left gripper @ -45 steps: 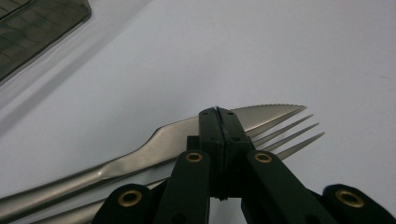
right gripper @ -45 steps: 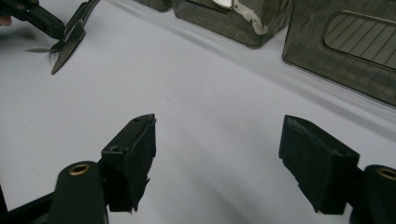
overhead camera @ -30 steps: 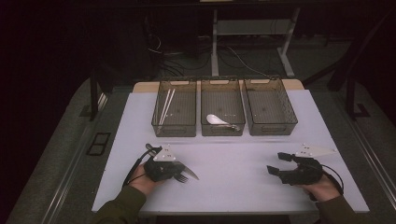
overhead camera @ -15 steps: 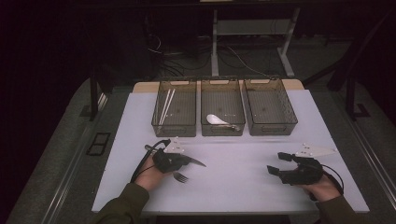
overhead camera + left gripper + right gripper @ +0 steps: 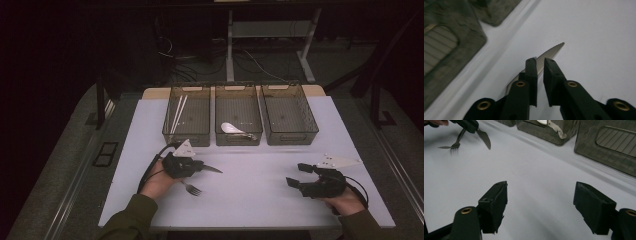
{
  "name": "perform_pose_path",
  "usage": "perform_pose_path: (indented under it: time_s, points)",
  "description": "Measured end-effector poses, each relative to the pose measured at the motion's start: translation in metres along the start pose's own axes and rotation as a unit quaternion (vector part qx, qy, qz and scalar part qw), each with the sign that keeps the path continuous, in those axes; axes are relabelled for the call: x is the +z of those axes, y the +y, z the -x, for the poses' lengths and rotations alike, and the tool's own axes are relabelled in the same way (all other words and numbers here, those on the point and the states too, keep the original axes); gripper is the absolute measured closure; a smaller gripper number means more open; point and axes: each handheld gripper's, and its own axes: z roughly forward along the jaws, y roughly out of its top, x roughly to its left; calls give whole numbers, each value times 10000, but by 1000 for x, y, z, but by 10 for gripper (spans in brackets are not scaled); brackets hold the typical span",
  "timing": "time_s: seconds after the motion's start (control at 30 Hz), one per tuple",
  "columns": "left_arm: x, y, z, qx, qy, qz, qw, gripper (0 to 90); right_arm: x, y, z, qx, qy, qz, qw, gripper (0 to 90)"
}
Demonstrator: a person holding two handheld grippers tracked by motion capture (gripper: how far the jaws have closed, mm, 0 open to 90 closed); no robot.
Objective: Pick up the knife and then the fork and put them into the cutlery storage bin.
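1. Knife sits between the jaws of our left gripper; in the left gripper view a narrow gap separates the two jaws, and the blade lies against one of them, its serrated tip jutting out past them. These jaws have just been opening a little, with the knife between them.
2. We see the knife held off the white surface, pointing toward our right gripper.
3. Fork lies on the surface just beside our left hand.
4. Our right gripper rests low with jaws wide apart, nothing between them.
5. Three bins stand at the far edge; the middle one holds a spoon.
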Motion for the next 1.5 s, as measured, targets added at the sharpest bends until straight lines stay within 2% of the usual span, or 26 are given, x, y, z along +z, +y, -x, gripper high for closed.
perform_pose_path:
  time_s: [0.1, 0.17, 0.2, 0.33, 0.37, 0.4, 0.53, 0.7, 0.77, 0.87, 1.03, 1.17, 1.43, 1.47, 1.5]
  points:
    - [-13, -3, -10, 143, -19, -105, 9998, 713, 0, 0, 0, 13, -4, 1, 10000, 270]
    - [-21, -10, -22, 130, 70, -144, 9998, 701, 0, 0, 0, -4, 3, 2, 10000, 270]
    - [-21, -10, -22, 130, 70, -144, 9998, 692, 0, 0, 0, -4, 3, 2, 10000, 270]
    - [-28, -18, -36, 150, 90, -154, 9997, 661, 1, 0, 0, -3, 2, -3, 10000, 270]
    - [-29, -20, -39, 167, 106, -173, 9997, 661, 1, 0, 0, -3, 2, -3, 10000, 270]
    - [-29, -21, -41, 149, 50, -152, 9998, 661, 1, 0, 0, -4, 0, -3, 10000, 270]
    - [-24, -25, -46, 306, -141, -263, 9991, 635, 1, 0, 0, 10, 10, -24, 10000, 270]
    - [-21, -29, -52, 305, -198, -292, 9989, 631, 1, 0, 0, -5, 14, -12, 10000, 270]
    - [-20, -30, -52, 340, -231, -311, 9987, 631, 1, 0, 0, 3, 15, -28, 10000, 270]
    - [-18, -29, -52, 283, -256, -269, 9989, 635, 1, 0, 0, -12, 19, -15, 10000, 270]
    - [-9, -28, -48, 495, -274, -486, 9972, 640, 1, 0, 0, -16, 14, -4, 10000, 270]
    - [-7, -27, -47, 430, -342, -386, 9977, 692, 1, 0, 0, -22, 14, 1, 10000, 270]
    - [0, -18, -43, 612, -382, -437, 9964, 742, 1, 0, 0, -9, 25, -7, 10000, 270]
    - [1, -16, -43, 723, -400, -485, 9954, 742, 1, 0, 0, -9, 25, -7, 10000, 270]
    - [4, -14, -42, 725, -431, -482, 9953, 746, 1, 0, 0, -11, 25, -9, 10000, 270]
